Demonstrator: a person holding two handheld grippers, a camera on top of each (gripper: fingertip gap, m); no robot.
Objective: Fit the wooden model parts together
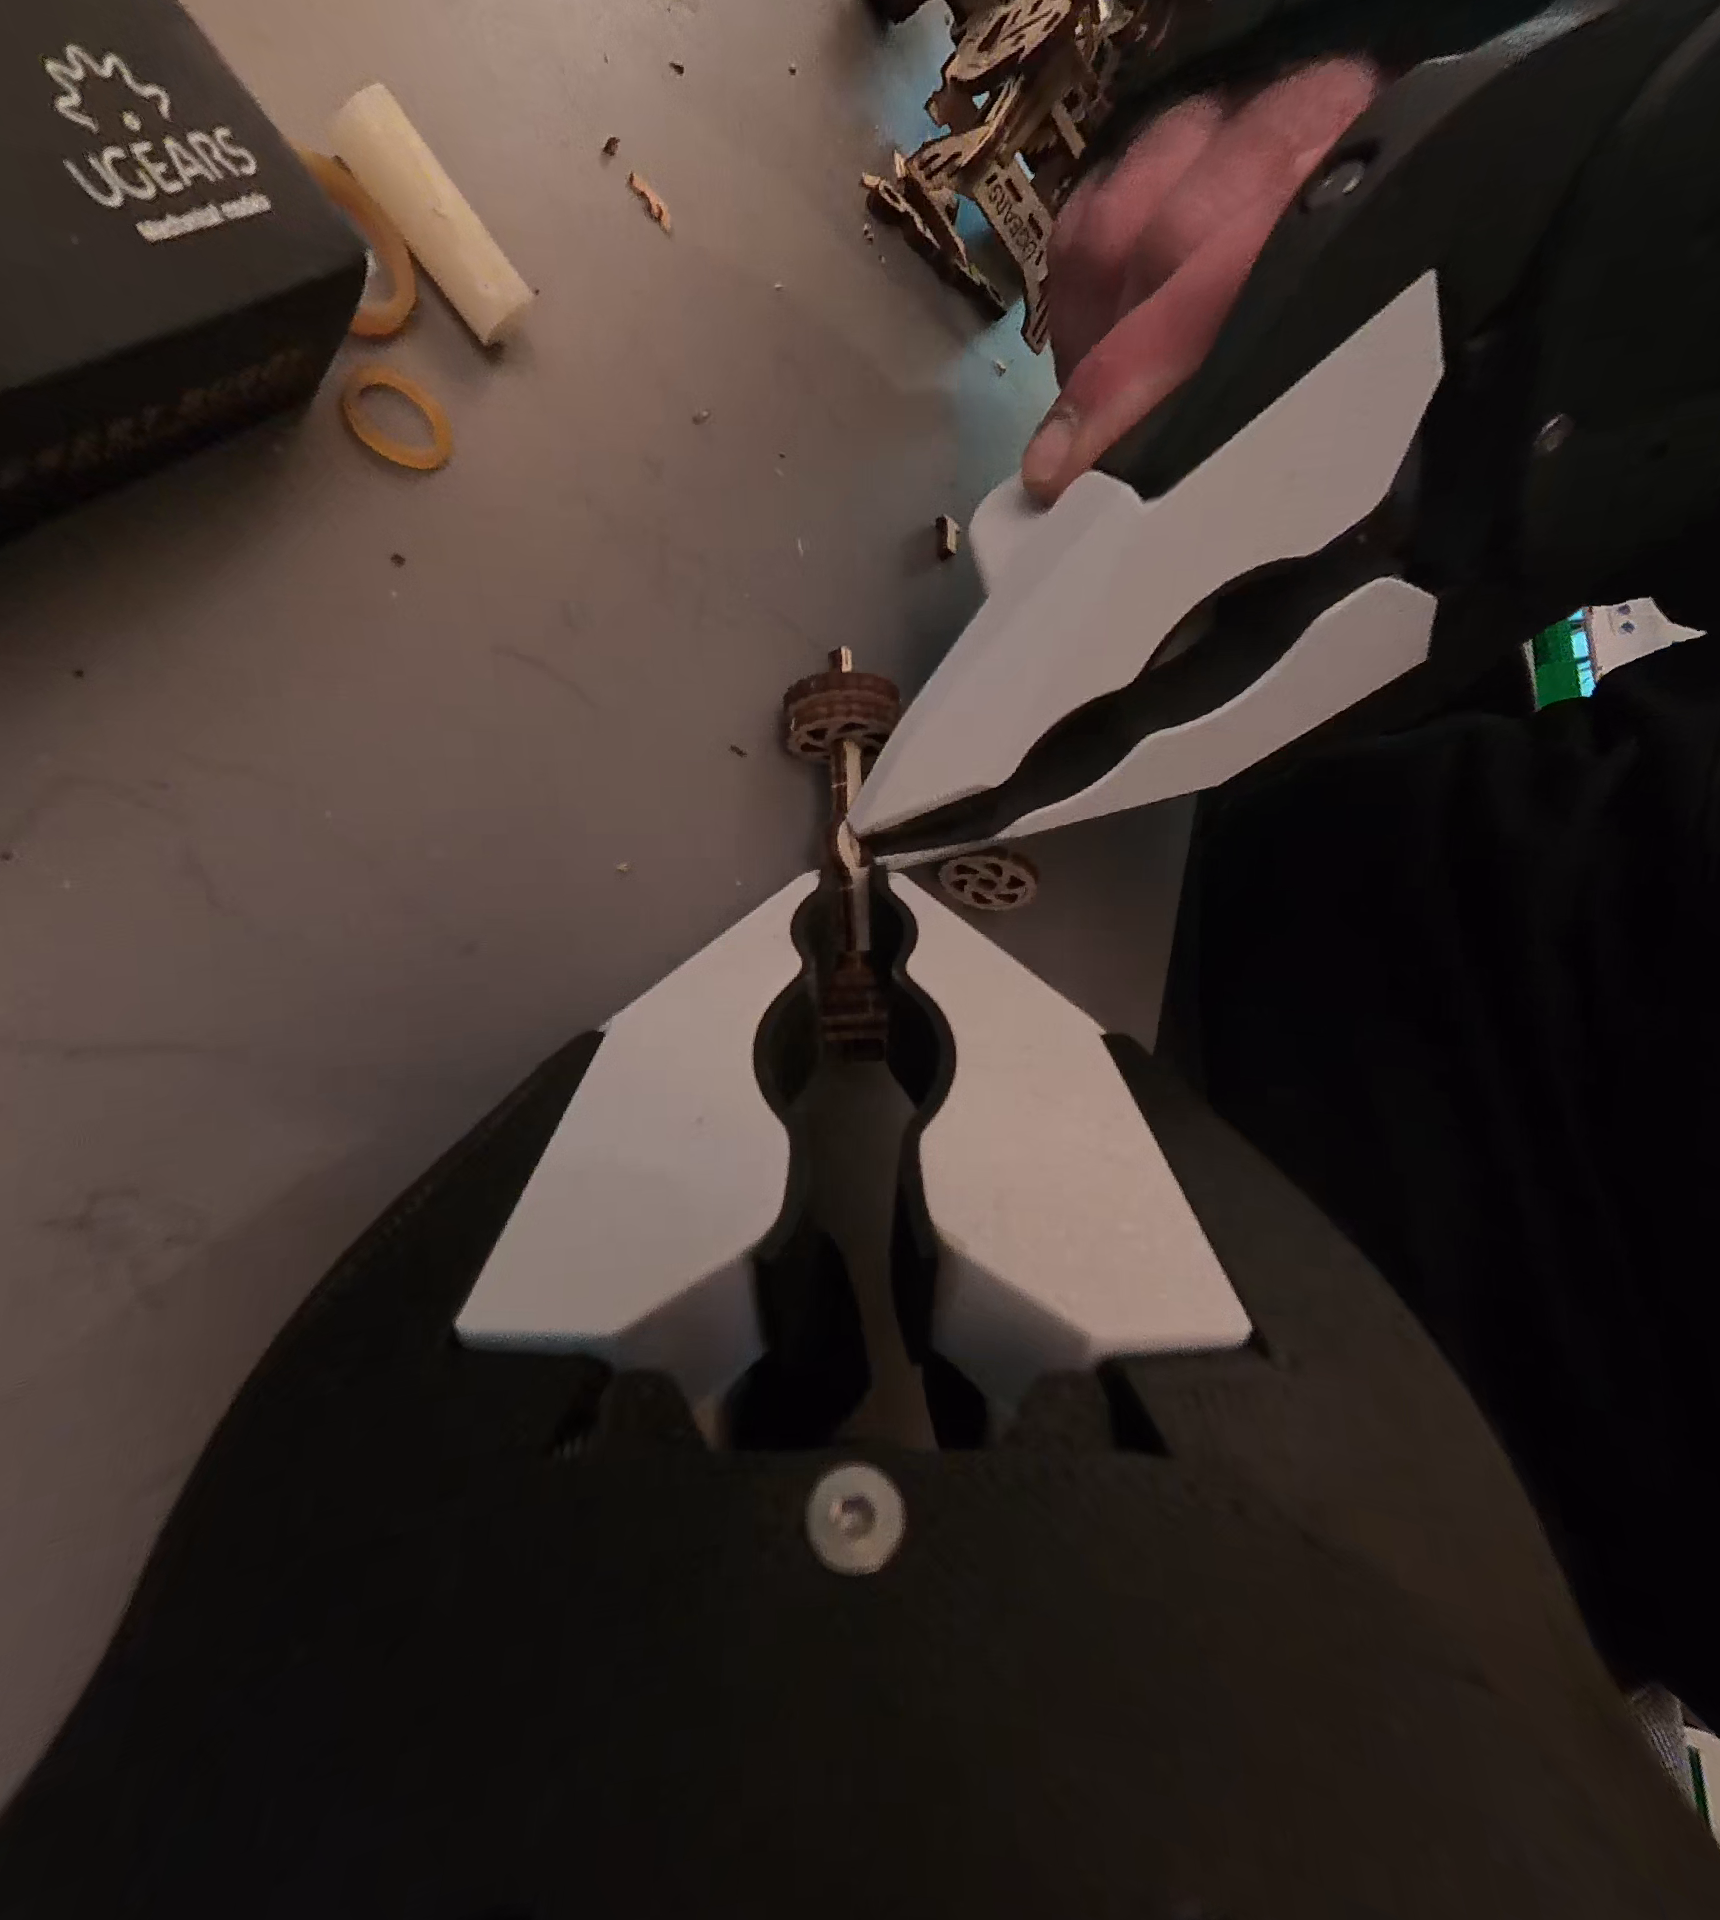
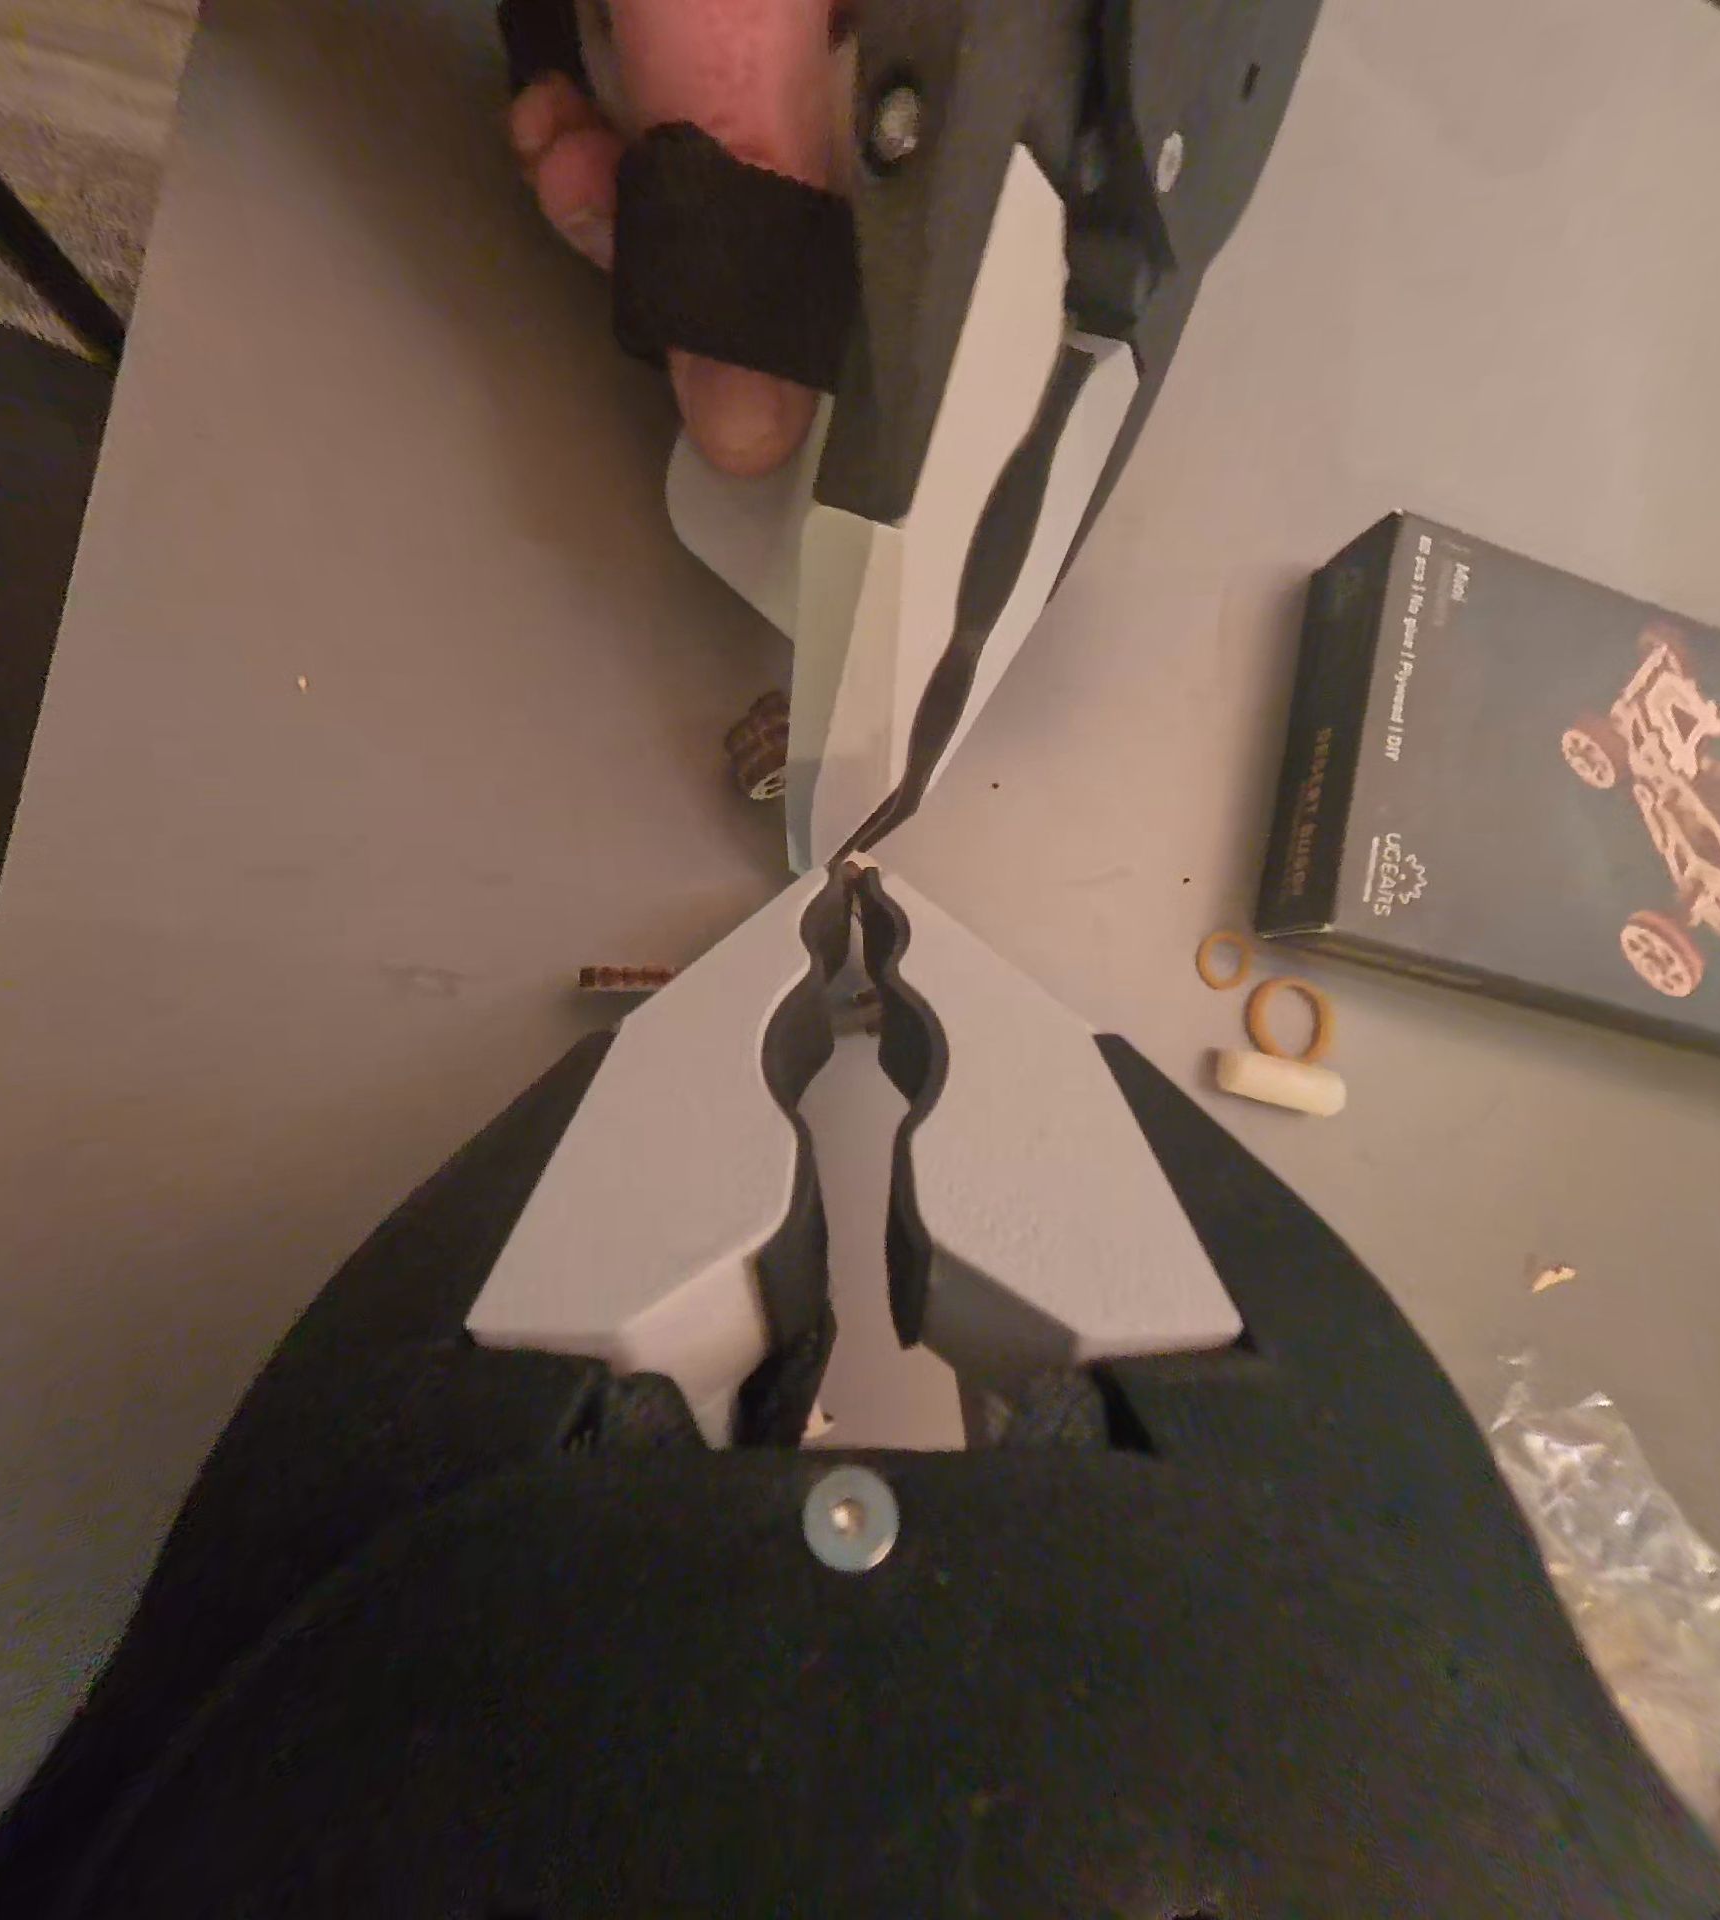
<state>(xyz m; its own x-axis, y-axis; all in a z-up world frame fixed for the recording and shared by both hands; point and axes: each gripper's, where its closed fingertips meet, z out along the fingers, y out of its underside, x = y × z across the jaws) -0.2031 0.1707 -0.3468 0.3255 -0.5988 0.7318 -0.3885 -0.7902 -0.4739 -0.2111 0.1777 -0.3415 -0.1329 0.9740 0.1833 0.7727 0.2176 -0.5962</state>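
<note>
Presently my left tool (image 1: pixel 854 883) pinches the thin, light, brittle wooden axle (image 1: pixel 851 790) mid-shaft, my right tool (image 1: pixel 861 844) nipping a small slip against it; I grip gently, clear of the wheels.

Box (image 2: pixel 1562 769) right of the meeting grippers, rubber bands (image 2: pixel 1287 1013) beside it.
</note>
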